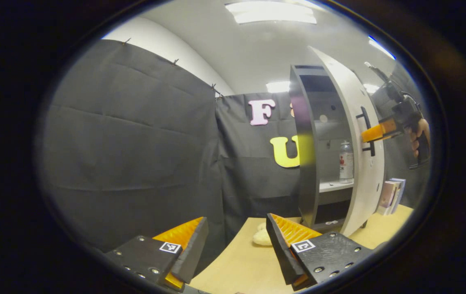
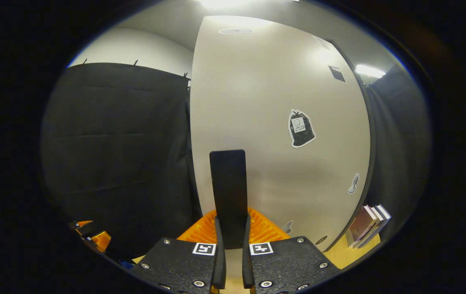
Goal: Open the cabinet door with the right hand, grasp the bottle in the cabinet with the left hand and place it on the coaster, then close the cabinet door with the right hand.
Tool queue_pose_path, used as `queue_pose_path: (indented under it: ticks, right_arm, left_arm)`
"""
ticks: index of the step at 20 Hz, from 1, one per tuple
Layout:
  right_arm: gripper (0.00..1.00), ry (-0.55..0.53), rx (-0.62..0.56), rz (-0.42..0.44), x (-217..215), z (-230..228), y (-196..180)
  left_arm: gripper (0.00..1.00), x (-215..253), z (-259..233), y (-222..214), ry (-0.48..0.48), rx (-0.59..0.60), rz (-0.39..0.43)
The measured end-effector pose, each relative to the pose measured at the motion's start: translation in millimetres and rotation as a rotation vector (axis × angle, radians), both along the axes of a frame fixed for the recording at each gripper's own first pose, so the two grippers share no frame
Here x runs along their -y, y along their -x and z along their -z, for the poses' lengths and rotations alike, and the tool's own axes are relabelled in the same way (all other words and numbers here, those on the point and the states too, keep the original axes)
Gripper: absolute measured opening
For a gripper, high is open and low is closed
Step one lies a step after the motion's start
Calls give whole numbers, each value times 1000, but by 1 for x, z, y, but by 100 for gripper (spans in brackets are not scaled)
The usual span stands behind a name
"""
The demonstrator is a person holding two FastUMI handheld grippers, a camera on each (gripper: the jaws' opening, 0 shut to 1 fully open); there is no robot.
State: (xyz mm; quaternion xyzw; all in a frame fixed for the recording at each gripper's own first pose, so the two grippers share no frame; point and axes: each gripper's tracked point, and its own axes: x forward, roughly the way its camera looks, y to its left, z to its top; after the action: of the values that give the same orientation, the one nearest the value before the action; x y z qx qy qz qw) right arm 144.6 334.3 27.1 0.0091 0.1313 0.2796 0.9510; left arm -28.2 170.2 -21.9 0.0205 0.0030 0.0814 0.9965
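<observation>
Black cloth is hung all around the booth, and bright lights are seen on the white ceiling. A light wooden table (image 1: pixel 237 265) is seen low in the left gripper view. A tall cabinet (image 1: pixel 307 155) is stood on the far right part of the table. Its white cabinet door (image 1: pixel 355 122) is swung partly open, so the shelves inside can be seen. A clear bottle (image 1: pixel 346 161) with a red and white label is stood upright on a white shelf (image 1: pixel 333 186) inside the cabinet. A pale, soft-looking coaster (image 1: pixel 262 237) is laid on the table, near the foot of the cabinet and to its left. A few books (image 1: pixel 391 196) are stood on the table to the right of the door.

The left gripper (image 1: pixel 237 249) is held low over the near edge of the table. Its jaws are spread wide, and nothing is held between them.

The right gripper (image 2: pixel 231 241) is held by a hand (image 1: pixel 418 134) at the door. Its jaws are pinched on the black door handle (image 2: pixel 228 192), which is stood upright between them. In the right gripper view, stickers (image 2: pixel 301 128) are seen on the door's white face.
</observation>
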Motion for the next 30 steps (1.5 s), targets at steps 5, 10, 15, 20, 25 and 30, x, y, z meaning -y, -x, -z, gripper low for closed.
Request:
queue_pose_path:
  ticks: [5,10,15,20,25,30]
  right_arm:
    - [16,8,5,-11,11,-2,7]
    - [16,-5,-3,-19,25,-4,16]
    - [16,-10,10,-13,38,-6,21]
    - [16,-16,41,-9,54,-10,23]
    - [16,-19,69,25,71,-12,22]
    - [15,37,126,107,101,-16,10]
  left_arm:
    - [88,13,-4,-13,-8,1,24]
    - [80,41,-11,-24,-14,8,71]
    - [88,84,-17,-35,-7,19,128]
    - [88,132,-20,-40,6,13,197]
    - [88,173,-26,-45,6,17,250]
    - [88,213,-28,-48,-2,7,304]
